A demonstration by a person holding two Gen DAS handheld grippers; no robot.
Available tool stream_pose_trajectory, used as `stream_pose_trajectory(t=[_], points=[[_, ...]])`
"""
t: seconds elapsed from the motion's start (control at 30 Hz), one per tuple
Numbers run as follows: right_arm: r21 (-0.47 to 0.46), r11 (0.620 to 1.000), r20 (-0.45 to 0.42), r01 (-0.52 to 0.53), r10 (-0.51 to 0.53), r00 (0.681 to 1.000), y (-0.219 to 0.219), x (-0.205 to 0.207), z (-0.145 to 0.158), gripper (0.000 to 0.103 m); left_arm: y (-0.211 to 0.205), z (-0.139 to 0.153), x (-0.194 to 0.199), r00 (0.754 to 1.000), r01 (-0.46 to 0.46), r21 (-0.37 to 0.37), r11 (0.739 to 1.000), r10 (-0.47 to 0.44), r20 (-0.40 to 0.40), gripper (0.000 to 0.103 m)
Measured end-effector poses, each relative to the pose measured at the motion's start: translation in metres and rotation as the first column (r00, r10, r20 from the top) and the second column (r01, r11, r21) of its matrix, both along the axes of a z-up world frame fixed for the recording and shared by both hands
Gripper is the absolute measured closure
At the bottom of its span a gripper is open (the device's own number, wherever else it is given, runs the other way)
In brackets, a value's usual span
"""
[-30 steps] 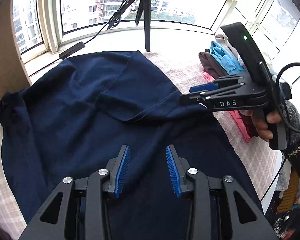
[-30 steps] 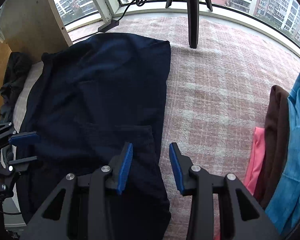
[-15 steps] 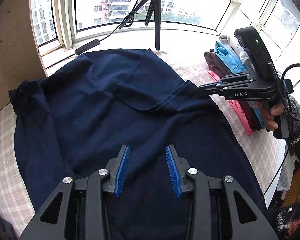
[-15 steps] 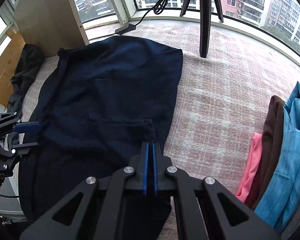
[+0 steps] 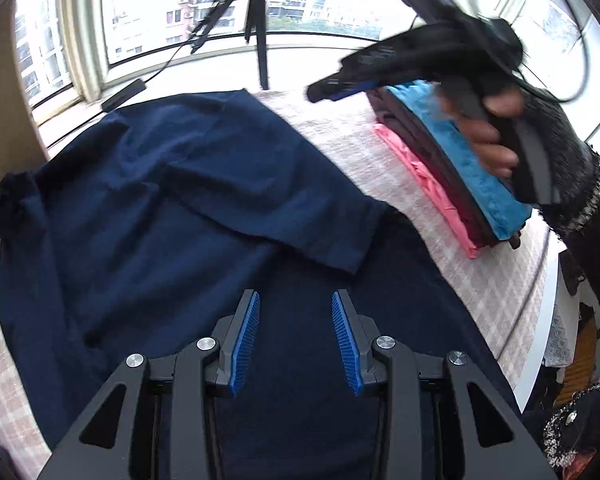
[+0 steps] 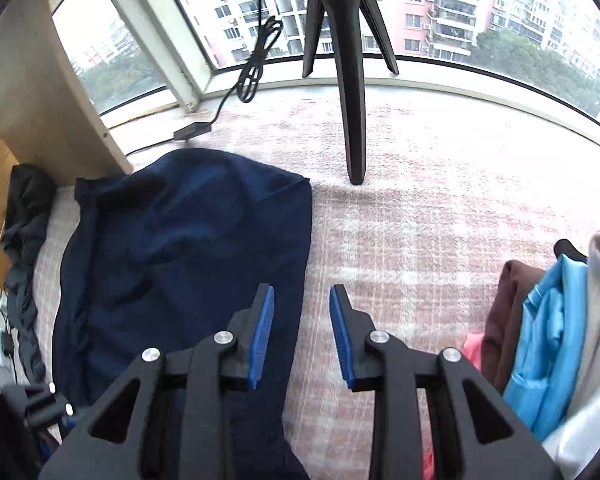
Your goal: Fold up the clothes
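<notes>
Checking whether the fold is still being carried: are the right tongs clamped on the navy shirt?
No, the right tongs stand open and empty above the navy shirt.

The shirt is spread flat on the blanket, with one sleeve laid inward over its body. A stack of folded clothes is set on the blanket to the right of the shirt, apart from it. A tripod is stood behind the shirt, at the window side, with a cable trailed to its left. The left gripper is held over the near part of the shirt; the right gripper is held above its right edge.
</notes>
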State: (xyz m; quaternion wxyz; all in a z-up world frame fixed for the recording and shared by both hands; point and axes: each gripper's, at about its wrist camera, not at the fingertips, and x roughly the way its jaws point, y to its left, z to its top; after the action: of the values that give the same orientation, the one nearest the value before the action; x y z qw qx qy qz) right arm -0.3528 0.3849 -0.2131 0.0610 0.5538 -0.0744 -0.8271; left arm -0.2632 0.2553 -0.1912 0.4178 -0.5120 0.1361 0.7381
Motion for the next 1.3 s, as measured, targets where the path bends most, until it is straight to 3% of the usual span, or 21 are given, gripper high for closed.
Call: stream_pose_trajectory(t=[0.2,0.23,0.27,0.3,0.4,0.47,0.6,0.77,0.9,0.97,1.13,1.23,1.3], points=[[-0.045,0.999,-0.007,0.030,-0.031,1.000,-0.002,-0.034,-0.039,0.074,0.034,-0.012,0.009,0.998,0.069,0.005,0.998,-0.069,0.007,0.066],[-0.057,0.998,-0.028,0.010,-0.012,1.000,-0.004,-0.035,-0.038,0.082,0.034,-0.014,0.007,0.998,0.065,0.006,0.998,-0.065,0.013,0.066],[-0.062,0.998,-0.036,-0.004,0.002,0.999,-0.004,-0.036,-0.037,0.101,0.031,-0.015,0.005,0.998,0.055,0.007,0.998,-0.055,0.019,0.066],[-0.053,0.999,-0.054,-0.006,0.004,0.999,-0.003,-0.036,-0.033,0.101,0.026,-0.016,0.002,0.999,0.041,0.008,0.999,-0.041,0.022,0.066],[-0.002,0.998,-0.158,0.070,-0.070,0.985,0.010,-0.033,-0.014,0.101,0.014,-0.017,-0.008,0.999,-0.003,0.014,1.000,0.002,0.037,0.066],[-0.010,0.995,-0.130,0.094,-0.095,0.987,0.016,-0.039,-0.017,0.101,0.009,-0.019,-0.013,0.999,-0.021,0.017,1.000,0.020,0.046,0.066],[0.108,0.990,-0.116,0.090,-0.077,0.990,0.019,-0.034,-0.015,0.096,0.006,-0.020,-0.017,0.998,-0.034,0.013,0.999,0.034,0.044,0.066],[-0.034,0.998,-0.120,0.046,-0.049,0.992,0.023,0.001,0.023,0.095,-0.005,-0.009,-0.006,0.999,-0.046,0.007,0.999,0.045,0.023,0.066],[-0.039,0.997,-0.079,-0.059,0.056,0.995,0.012,0.043,0.046,0.090,-0.020,0.008,0.019,0.997,-0.072,-0.001,0.997,0.072,0.005,0.066],[-0.005,0.992,-0.051,-0.122,0.122,0.991,0.000,0.068,0.039,0.081,-0.030,0.018,0.037,0.996,-0.090,-0.010,0.996,0.090,-0.014,0.066],[-0.002,0.963,0.063,-0.268,0.268,0.961,-0.021,0.104,-0.006,0.081,-0.066,0.038,0.090,0.983,-0.182,-0.034,0.983,0.180,-0.045,0.066],[0.208,0.939,0.100,-0.275,0.259,0.961,-0.032,0.106,-0.032,0.083,-0.093,0.046,0.128,0.961,-0.273,-0.066,0.960,0.269,-0.062,0.066],[0.233,0.942,0.084,-0.242,0.229,0.970,-0.027,0.107,-0.026,0.080,-0.114,0.051,0.154,0.941,-0.335,-0.088,0.938,0.329,-0.076,0.066]])
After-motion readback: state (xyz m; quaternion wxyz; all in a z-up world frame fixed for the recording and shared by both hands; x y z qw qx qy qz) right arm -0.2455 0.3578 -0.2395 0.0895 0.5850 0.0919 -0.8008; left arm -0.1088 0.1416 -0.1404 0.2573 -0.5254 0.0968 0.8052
